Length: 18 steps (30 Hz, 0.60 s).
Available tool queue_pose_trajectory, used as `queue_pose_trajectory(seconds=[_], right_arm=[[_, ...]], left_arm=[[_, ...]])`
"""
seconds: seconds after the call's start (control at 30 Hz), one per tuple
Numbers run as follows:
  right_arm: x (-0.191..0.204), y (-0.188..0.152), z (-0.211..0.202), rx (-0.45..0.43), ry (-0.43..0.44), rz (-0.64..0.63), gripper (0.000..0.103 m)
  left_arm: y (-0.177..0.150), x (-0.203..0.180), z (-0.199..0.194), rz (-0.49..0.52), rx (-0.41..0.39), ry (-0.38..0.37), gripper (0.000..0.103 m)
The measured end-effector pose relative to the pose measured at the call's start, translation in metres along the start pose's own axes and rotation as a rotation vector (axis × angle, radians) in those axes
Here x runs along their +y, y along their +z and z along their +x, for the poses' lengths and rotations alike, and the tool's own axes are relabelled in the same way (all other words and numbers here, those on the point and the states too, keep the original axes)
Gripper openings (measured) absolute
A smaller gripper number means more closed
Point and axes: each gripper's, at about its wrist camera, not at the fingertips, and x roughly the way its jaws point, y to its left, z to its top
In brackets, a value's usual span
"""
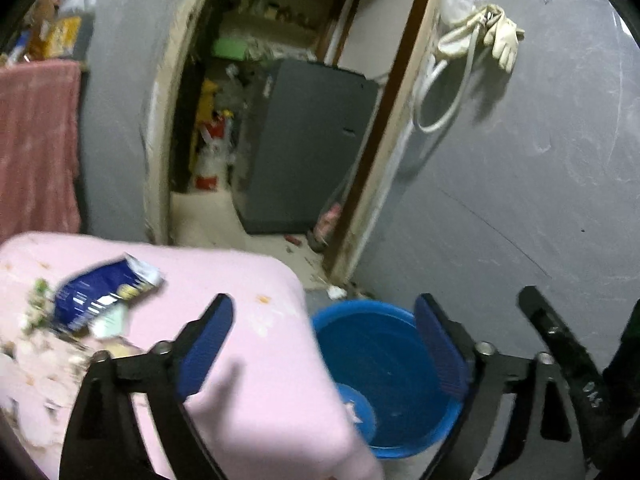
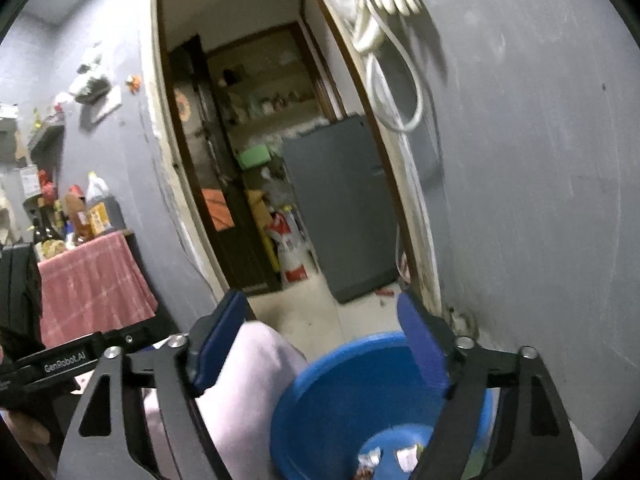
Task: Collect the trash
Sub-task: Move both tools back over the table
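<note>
- The left gripper (image 1: 324, 344) hangs with its jaws spread wide and nothing between them, its 2 blue pads (image 1: 208, 344) straddling the corner of a pink-covered surface (image 1: 256, 380) and a blue bucket (image 1: 384, 380).
- A blue snack wrapper (image 1: 106, 294) lies crumpled on the pink cover to the left, well clear of the left pads, with scraps of paper and crumbs (image 1: 36, 312) just beside it.
- The bucket stands on the floor, against the corner of the pink-covered surface and near the grey wall (image 1: 540, 180).
- The right gripper (image 2: 324, 344) is above the bucket (image 2: 320, 400), its jaws also spread wide and holding nothing.
- In the right wrist view, a few small pieces of trash (image 2: 404, 456) lie on the bucket's bottom.
- Beyond both grippers an open doorway (image 2: 240, 120) shows a grey refrigerator (image 2: 344, 208) and cluttered shelves.
- A pale rubber glove (image 1: 504, 40) and a white hose (image 1: 436, 92) hang on the wall right of the doorway.
- At the left, a red cloth (image 2: 92, 280) covers a table bearing bottles (image 2: 96, 208).
</note>
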Motion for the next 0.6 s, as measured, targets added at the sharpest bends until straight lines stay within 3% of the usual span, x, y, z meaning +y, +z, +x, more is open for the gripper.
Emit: queue_pose_trajectory(seconds=[0.1,0.2,0.6], right_arm=[[0.014,0.003,-0.006,-0.042,0.030,-0.026,0.092],[0.030,0.005,-0.011,-0.085,0.064,-0.048,0.103],[0.099,0.001,-0.014,-0.183,0.192,-0.129,0.103]], left_arm=[[0.000,0.011,-0.018,0.016,-0.059,0.035,0.093],[0.000,0.025,-0.041,0.026,-0.118,0.087,0.101],[0.002,0.091,-0.113,0.027,-0.274,0.244,0.101]])
